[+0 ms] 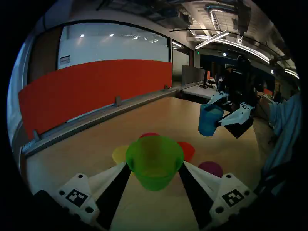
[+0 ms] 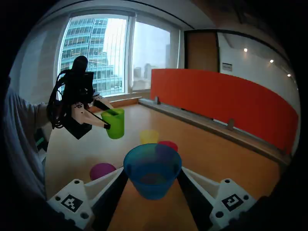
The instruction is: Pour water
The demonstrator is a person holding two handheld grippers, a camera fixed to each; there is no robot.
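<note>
Translucent green cup (image 1: 154, 161) and blue cup (image 2: 153, 175), both upright in mid-air, well apart, perhaps near empty.

Green cup (image 1: 154, 161), blue cup (image 2: 153, 175)

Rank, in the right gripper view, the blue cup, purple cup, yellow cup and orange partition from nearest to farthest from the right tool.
1. blue cup, held, front centre.
2. purple cup, low on the left.
3. yellow cup, centre, farther back.
4. orange partition, behind, right side.
</note>
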